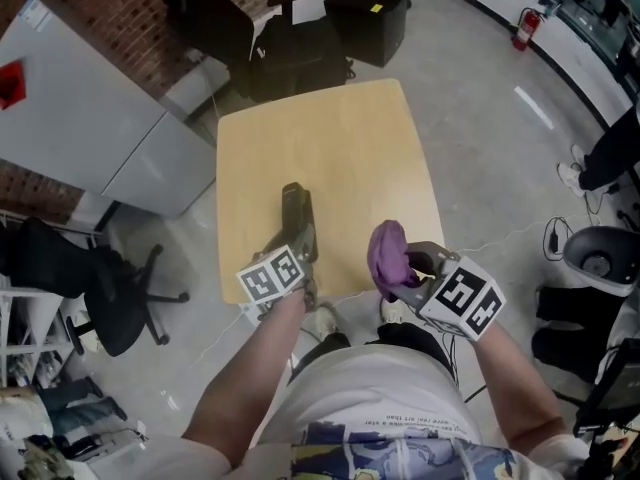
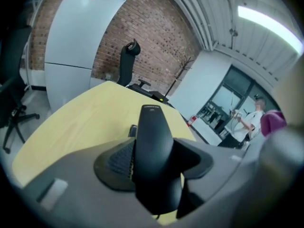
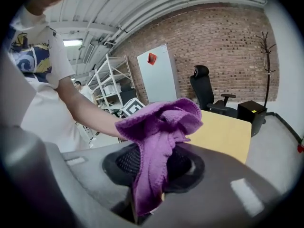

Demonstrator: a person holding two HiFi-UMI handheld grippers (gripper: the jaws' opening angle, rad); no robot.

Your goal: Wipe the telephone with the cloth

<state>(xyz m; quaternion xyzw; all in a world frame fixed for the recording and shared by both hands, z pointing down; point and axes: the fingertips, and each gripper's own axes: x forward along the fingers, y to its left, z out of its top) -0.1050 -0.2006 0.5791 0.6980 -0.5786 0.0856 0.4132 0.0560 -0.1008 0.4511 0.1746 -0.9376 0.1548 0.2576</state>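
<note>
Noted white shirt [image 1: 380, 388] nearest lens. Found left gripper [image 1: 300, 255] pinching black telephone [image 1: 296, 213] by its near end, over wooden table [image 1: 330, 133] near front edge. Found right gripper [image 1: 407, 273] pinching bunched purple cloth [image 1: 386, 251], just right of telephone, apart from it.

The phone [image 2: 154, 156] is smooth, slightly glossy plastic; the cloth [image 3: 156, 127] is soft napped fabric; the worktop [image 1: 330, 138] is smooth matt wood.
</note>
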